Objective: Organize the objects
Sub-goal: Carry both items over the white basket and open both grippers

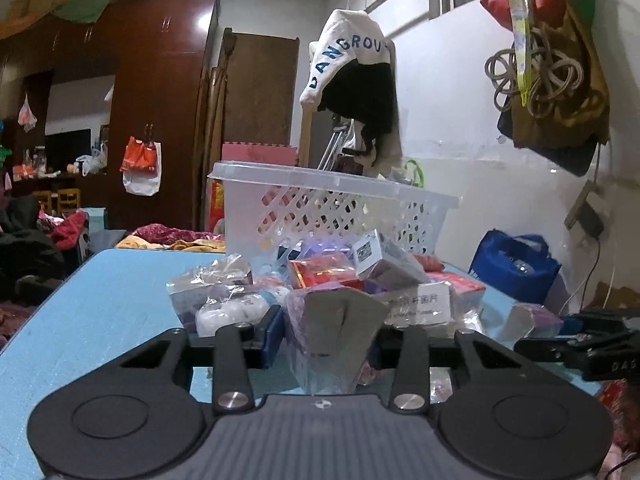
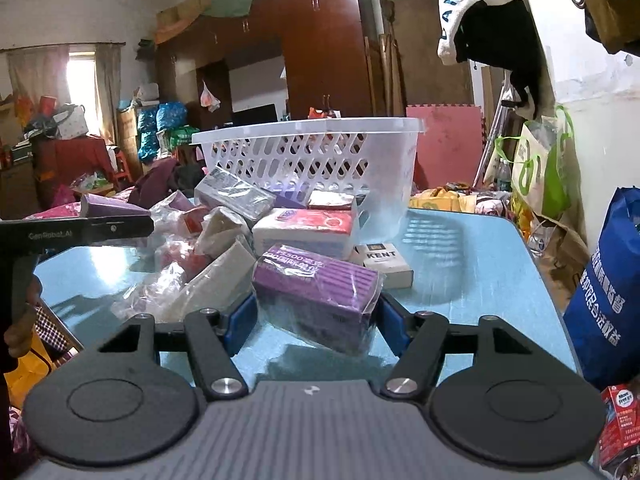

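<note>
Pointing slightly downward: left gripper (image 1: 332, 330) clamped on grey-ended packet (image 1: 334, 336), right gripper (image 2: 318, 314) clamped on purple pack (image 2: 316, 292); white box (image 2: 386, 260) reads "KENT".

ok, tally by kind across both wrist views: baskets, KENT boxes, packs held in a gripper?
White plastic basket: 1
KENT box: 1
Purple wrapped pack held in a gripper: 2, the left pack in the left gripper and the right pack in the right gripper
Total: 4
</note>
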Motion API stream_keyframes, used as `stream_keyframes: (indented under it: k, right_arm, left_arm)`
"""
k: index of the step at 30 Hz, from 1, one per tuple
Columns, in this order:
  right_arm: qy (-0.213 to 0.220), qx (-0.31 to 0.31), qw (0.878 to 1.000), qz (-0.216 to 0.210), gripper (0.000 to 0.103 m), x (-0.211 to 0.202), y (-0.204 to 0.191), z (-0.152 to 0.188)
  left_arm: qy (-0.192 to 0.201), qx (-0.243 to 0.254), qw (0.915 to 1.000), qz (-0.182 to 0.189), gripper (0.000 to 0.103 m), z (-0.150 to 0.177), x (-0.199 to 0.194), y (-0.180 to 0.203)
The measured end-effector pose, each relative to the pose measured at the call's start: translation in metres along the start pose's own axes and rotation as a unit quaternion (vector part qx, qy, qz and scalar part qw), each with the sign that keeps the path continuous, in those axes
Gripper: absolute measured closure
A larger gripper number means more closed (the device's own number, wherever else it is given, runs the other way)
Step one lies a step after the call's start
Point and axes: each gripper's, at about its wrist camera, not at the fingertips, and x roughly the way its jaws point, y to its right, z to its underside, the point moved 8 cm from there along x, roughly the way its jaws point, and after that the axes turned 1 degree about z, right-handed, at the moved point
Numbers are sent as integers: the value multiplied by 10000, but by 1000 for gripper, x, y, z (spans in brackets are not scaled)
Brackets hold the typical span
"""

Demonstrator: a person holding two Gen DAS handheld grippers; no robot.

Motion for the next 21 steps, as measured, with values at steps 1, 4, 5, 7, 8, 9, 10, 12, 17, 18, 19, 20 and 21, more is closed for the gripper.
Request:
stream_keyframes:
  k: [1,4,5,7,8,9,10,12,17,18,19,20,21]
  right_arm:
    - [-1,2,10000,-1,35,0,0,0]
    - [-7,2,10000,-2,35,-1,-1,0]
    - [0,-8,10000,-5,35,-1,-1,-1]
    - [19,-11,10000,-8,35,-1,-1,-1]
    - [37,-13,10000,-8,35,-2,-1,-2]
    - [56,-14,10000,-12,35,-2,-1,-3]
    - [73,-15,10000,-18,35,-3,-1,-3]
    - [102,-17,9999,-28,35,-3,-1,-5]
    - [247,-13,9997,-17,35,-9,1,-15]
    - [319,-33,9995,-14,35,-11,1,-22]
    - [378,-73,9993,-25,35,-13,0,-30]
    - [440,-119,9989,-64,35,-14,-2,-39]
    - [500,-167,9985,-111,35,-14,-3,-50]
  left_arm:
    - [-32,-33,10000,8,60,1,2,-1]
    - [-102,-41,9999,-25,62,8,4,-5]
    - [-127,-15,9999,-71,63,10,4,-6]
    - [-97,-25,9999,-101,64,11,2,-9]
    - [-56,-25,9999,-131,64,10,-1,-10]
    - [-13,-10,9998,-174,64,9,-3,-11]
    - [33,12,9998,-199,65,7,-5,-11]
    - [136,44,9997,-178,65,2,-12,-11]
    - [290,124,9995,-37,65,-12,-21,-4]
    - [309,127,9994,14,65,-17,-22,-3]
    - [330,113,9994,55,65,-22,-22,-2]
    - [367,113,9992,100,65,-30,-22,-1]
    - [402,130,9990,134,65,-39,-21,-1]
